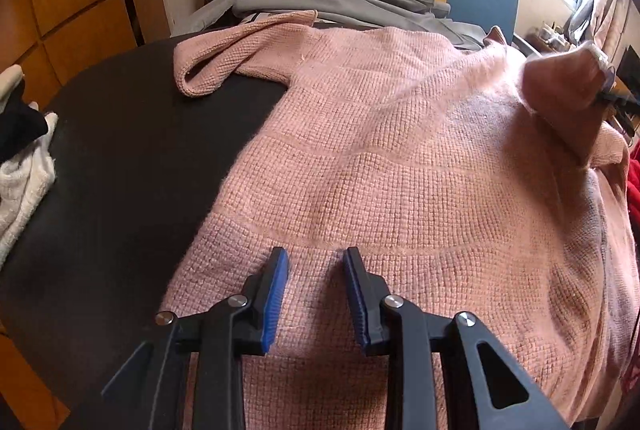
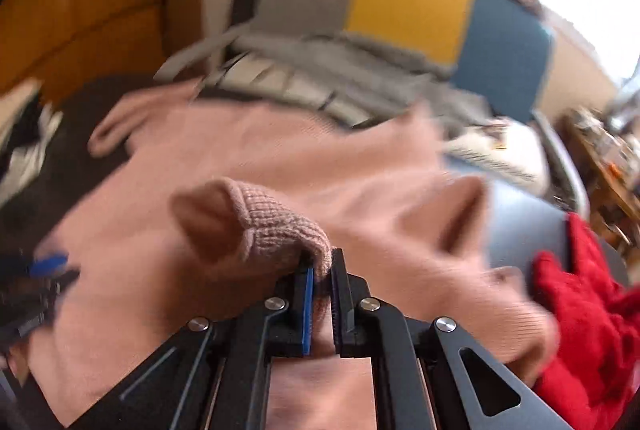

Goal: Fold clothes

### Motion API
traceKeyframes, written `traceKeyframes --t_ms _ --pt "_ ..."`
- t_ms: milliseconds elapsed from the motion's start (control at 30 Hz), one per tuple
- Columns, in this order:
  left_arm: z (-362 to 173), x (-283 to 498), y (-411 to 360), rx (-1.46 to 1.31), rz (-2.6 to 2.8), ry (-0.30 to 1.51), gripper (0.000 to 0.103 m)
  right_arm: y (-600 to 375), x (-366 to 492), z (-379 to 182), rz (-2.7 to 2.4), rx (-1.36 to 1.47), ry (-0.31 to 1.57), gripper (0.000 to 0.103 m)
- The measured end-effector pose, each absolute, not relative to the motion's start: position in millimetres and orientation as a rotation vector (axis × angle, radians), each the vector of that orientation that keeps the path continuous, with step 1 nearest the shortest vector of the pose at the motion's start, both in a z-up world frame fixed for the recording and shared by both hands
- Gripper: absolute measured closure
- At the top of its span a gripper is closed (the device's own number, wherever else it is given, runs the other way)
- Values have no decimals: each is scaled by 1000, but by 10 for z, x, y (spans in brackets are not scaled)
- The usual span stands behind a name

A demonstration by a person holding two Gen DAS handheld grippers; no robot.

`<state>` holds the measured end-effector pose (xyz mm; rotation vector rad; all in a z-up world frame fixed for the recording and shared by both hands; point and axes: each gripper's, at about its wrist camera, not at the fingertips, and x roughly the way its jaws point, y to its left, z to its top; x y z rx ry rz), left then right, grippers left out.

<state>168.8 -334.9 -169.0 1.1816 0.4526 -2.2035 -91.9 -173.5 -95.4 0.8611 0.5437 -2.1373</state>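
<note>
Pink sweater covers black table — right gripper pinches its cuff, left gripper gapes empty.

A pink knitted sweater lies on the dark round bench, grey clothes behind it, a red garment right

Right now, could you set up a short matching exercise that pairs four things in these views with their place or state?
Column one:
1. left tongs
2. right tongs
3. red garment
4. grey garment

Column two:
A. shut on the pink sweater's ribbed cuff
B. lies at the sweater's right edge
C. draped on the seat beyond the table
D. open, over the sweater's near end

Pairs: 1-D, 2-A, 3-B, 4-C. The pink sweater is spread on the dark table.
</note>
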Motion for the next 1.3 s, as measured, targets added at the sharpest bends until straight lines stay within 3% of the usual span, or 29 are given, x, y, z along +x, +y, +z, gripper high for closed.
traceKeyframes --t_ms 233,433,533,667,700,800,1000,1100,1267,1300 --pt "-1689 1686 -3320 1185 -2190 436 74 -552 -1970 -335 -2555 895 306 96" --pt "-1695 1657 -3291 1190 -2172 396 74 522 -2656 -359 -2807 1075 75 96" --pt "-1695 1644 -3278 1192 -2165 380 74 966 -2829 -494 -2811 1192 -140 89" --pt "-1703 1641 -3267 1187 -2164 368 74 1269 -2506 -634 -2738 1160 -385 65" --pt "-1707 1641 -3264 1185 -2164 365 74 1269 -2372 -648 -2702 1138 -399 52" --pt "-1720 1644 -3250 1177 -2167 354 74 1193 -1792 -740 -2543 1092 -390 31" --pt "-1723 1665 -3224 1158 -2179 336 74 849 -693 -1336 -2167 1362 -197 30" --pt "-1716 1687 -3235 1153 -2194 342 74 813 -352 -1557 -2103 1437 -189 30" --pt "-1710 1698 -3242 1154 -2213 335 74 677 -23 -1784 -2131 1433 -85 31" --pt "-1712 1702 -3234 1151 -2218 326 73 629 30 -1793 -2154 1416 -21 36"
